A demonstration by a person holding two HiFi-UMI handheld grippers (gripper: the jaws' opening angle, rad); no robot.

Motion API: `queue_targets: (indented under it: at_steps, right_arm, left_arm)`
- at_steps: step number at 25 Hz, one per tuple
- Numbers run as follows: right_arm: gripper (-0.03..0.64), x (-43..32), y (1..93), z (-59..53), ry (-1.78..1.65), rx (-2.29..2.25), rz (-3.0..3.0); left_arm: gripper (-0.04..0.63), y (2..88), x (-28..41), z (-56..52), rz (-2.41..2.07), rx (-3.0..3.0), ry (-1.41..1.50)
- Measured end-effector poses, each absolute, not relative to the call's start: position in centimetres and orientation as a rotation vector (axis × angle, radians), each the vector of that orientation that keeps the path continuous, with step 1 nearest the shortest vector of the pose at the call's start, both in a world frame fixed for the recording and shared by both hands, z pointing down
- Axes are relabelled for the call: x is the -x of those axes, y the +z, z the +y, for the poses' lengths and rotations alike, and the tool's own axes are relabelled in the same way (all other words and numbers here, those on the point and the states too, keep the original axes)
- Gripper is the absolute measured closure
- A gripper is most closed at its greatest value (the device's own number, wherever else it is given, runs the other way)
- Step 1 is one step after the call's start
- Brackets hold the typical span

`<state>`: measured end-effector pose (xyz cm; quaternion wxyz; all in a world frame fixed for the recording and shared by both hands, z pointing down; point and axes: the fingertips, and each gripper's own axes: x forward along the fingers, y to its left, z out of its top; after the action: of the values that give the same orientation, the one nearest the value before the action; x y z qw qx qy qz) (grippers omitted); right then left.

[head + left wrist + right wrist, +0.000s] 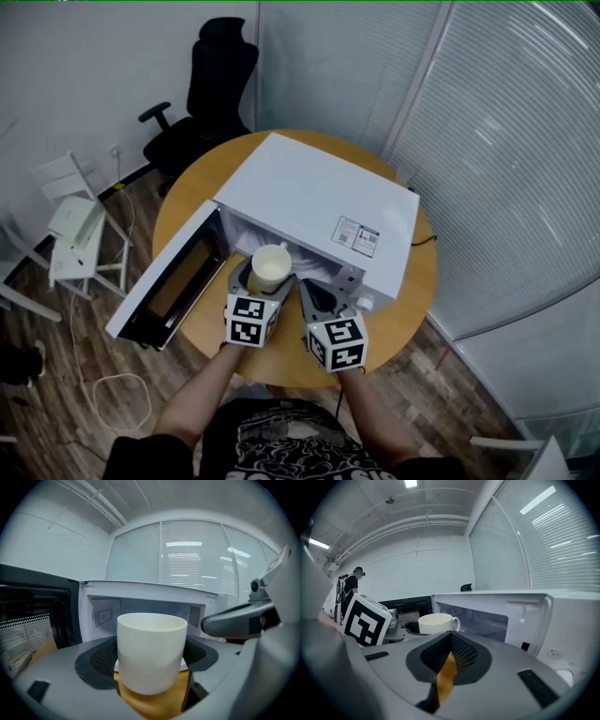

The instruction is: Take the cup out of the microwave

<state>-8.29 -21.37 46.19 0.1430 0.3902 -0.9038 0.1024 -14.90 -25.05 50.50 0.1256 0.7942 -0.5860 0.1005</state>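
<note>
A cream cup [271, 266] hangs just in front of the open cavity of the white microwave [319, 202], over the round wooden table [412, 309]. My left gripper [267, 278] is shut on the cup [151, 651], with its dark pads pressing both sides. The cup's handle points towards the cavity in the right gripper view, where the cup [436, 623] shows at the left. My right gripper [319, 292] is beside it to the right, shut with nothing held [449, 663]. The microwave door [173, 281] swings wide open to the left.
A black office chair [202, 103] stands behind the table and a white folding chair [75, 225] at the left. Glass walls with blinds [506, 141] run along the right. A white cable [117, 394] lies on the floor. A person [351, 585] stands far off.
</note>
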Motion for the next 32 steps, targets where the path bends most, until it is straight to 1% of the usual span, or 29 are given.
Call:
queue_targets:
  at_steps: [20,32]
  right_arm:
    - [0.6,6.6,45.7,-18.1,0.283,-1.0,-2.675]
    - [0.6,5.7,46.0,-16.4,0.295,-0.914,-2.723]
  left_arm:
    - [0.169,47.7,13.7,-19.4,-1.835,-2.223,0.221]
    - [0.169,48.2,12.4,-17.1,-1.86,-2.185,0.221]
